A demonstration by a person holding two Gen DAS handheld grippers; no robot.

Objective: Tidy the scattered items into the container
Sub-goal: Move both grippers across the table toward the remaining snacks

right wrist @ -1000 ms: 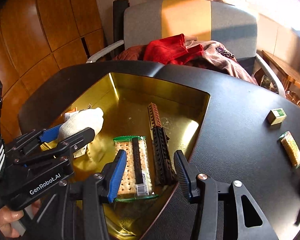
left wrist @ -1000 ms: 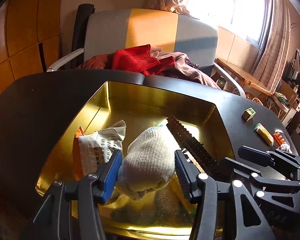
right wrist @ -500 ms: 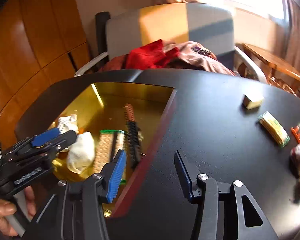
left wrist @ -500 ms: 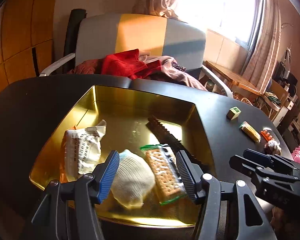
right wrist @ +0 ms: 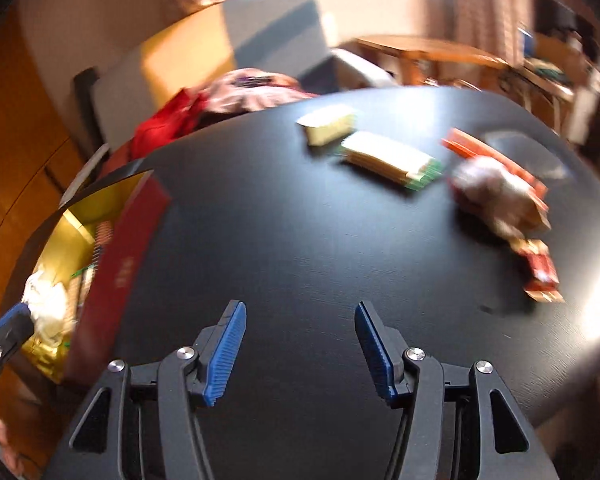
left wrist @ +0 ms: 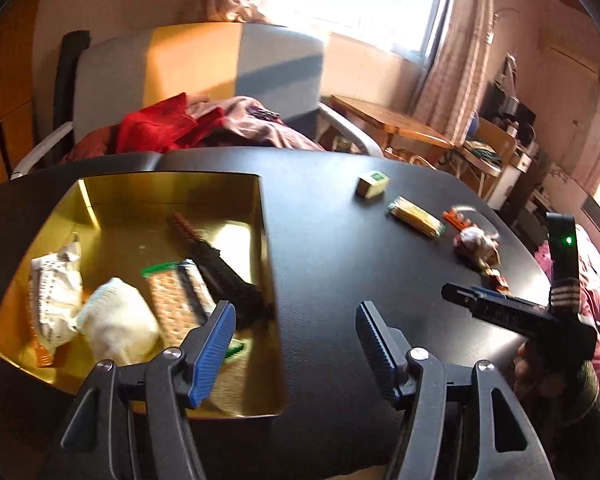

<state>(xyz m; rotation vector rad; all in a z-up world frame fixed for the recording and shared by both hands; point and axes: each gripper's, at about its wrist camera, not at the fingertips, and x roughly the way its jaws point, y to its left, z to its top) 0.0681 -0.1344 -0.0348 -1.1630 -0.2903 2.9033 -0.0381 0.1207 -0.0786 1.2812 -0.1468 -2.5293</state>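
On the black table [left wrist: 332,264], a gold-lined container [left wrist: 172,188] is sitting toward the left, and the left gripper [left wrist: 294,344] is hanging just past its near right corner with nothing between its fingers; its jaws are spreading and already standing wide. Inside the container a white rolled glove [left wrist: 118,326] is lying beside a crumpled white snack bag [left wrist: 54,300], with a cracker packet [left wrist: 176,304] to its right and a long black ridged strip [left wrist: 216,268] running diagonally along the packet's far side. The left gripper's blue pad is overlapping the packet's near end in the picture, though whether it is touching cannot be told.

Out on the open table, well apart from the container, the scattered items are waiting: a small yellowish box [left wrist: 373,184] farthest back, a green-ended packet of biscuit sticks [left wrist: 416,216] just in front of it, an orange ridged piece [left wrist: 458,218] to the right, a pale crumpled wrapper [left wrist: 476,242] nearer still, and a small red sachet [right wrist: 540,276] closest to the table's right edge.

From the right wrist view, which is blurring heavily, the right gripper [right wrist: 298,346] is hovering over bare tabletop with its jaws parting and nothing between its blue pads. The container's red outer wall [right wrist: 120,272] is showing at that view's left. Behind the table a grey and yellow chair [left wrist: 204,64] is carrying a heap of red and pink clothes [left wrist: 172,128].
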